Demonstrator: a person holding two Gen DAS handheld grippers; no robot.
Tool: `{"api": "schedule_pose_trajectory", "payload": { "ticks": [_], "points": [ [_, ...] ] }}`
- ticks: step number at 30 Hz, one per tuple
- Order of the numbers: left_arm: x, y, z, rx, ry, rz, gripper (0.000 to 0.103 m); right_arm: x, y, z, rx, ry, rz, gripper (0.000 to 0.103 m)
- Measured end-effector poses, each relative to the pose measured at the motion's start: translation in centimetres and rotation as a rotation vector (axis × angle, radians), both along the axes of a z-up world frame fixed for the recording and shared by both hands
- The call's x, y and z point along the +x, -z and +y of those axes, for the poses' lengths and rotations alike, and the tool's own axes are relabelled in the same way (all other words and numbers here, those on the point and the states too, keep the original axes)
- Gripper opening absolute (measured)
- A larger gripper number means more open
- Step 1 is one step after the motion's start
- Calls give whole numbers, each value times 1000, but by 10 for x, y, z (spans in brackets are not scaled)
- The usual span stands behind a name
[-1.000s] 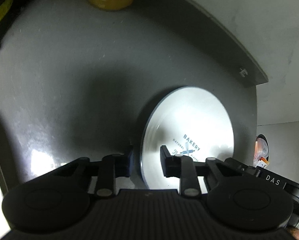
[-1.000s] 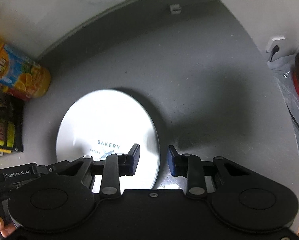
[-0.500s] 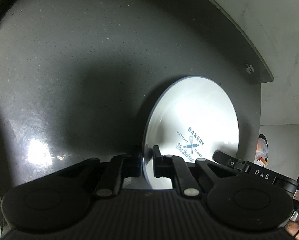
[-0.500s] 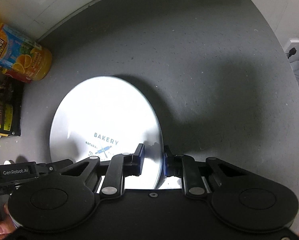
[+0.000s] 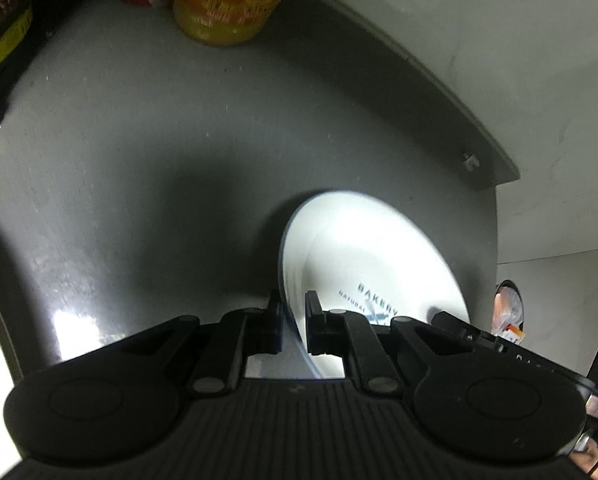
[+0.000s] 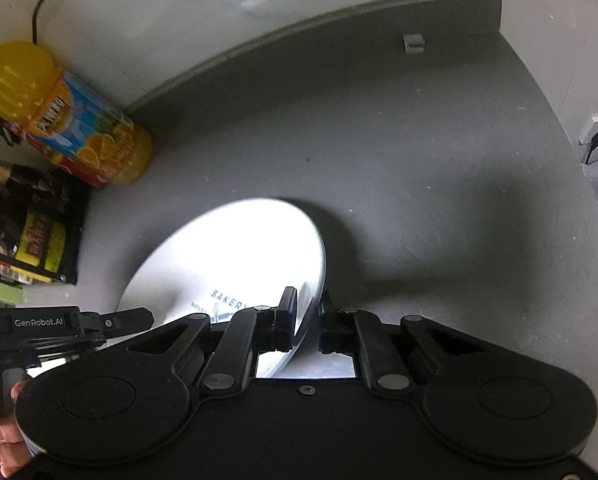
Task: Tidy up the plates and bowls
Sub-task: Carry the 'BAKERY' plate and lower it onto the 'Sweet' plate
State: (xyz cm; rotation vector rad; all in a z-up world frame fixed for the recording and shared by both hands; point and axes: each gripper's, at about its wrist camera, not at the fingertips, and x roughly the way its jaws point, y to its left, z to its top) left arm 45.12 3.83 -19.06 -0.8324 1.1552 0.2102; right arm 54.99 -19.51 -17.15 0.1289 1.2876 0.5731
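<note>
White plate [image 5: 363, 256] rim pinched in left claw [image 5: 293, 322] and right claw [image 6: 307, 322].

The plate [image 5: 363, 256] is round, white and glossy, with a thin blue rim and blue "BAKERY" lettering on its face. It is tilted above the dark grey bench [image 6: 419, 152], its opposite edges pinched between black fingers [image 6: 287, 316].

White plate [image 6: 239, 256], seemingly blue lettering.
</note>
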Motion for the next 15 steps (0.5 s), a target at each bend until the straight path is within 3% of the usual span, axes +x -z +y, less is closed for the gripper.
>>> {"api": "schedule_pose_trajectory", "payload": {
  "ticks": [15],
  "points": [
    [-42, -39, 29, 36, -18, -91, 9, -33, -40, 27, 39, -14, -103, 10]
  ]
}}
